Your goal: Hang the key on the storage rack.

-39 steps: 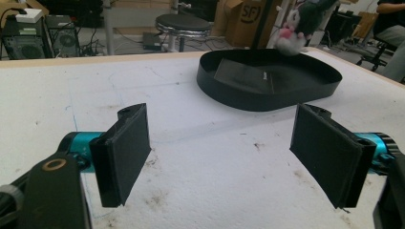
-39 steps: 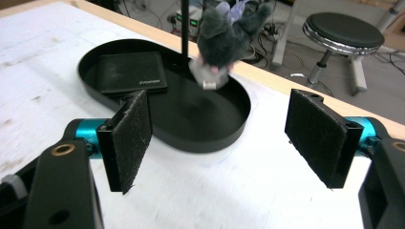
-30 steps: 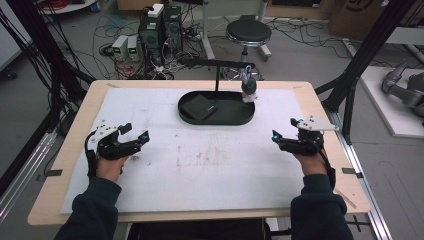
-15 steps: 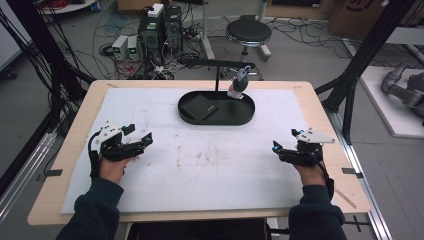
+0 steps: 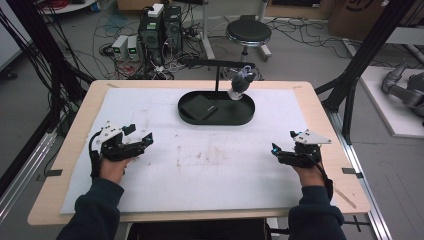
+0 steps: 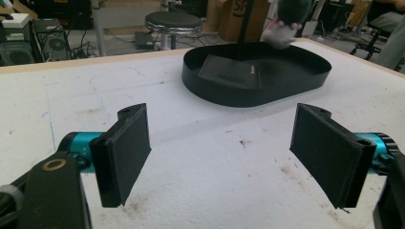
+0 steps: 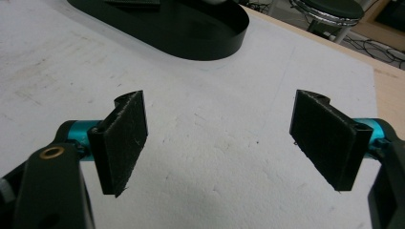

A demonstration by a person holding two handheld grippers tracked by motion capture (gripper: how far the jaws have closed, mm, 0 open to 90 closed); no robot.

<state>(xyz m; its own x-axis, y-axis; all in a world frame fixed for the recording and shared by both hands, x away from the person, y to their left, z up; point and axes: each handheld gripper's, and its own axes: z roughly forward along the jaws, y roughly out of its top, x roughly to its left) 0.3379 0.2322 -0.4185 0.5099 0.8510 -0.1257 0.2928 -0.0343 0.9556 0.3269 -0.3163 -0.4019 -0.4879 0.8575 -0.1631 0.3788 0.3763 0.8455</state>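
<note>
The left gripper and right gripper rest low near the surface's side edges, jaws spread wide, holding nothing. The black tray sits by the far edge.

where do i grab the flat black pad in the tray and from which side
Take the flat black pad by its near-left corner, which seems propped on the oval tray's low wall. Come in from the near left with the open left tongs, one jaw over and one under that edge. It is thin and flat, so a top-down pinch would likely find nothing to close on.
</note>
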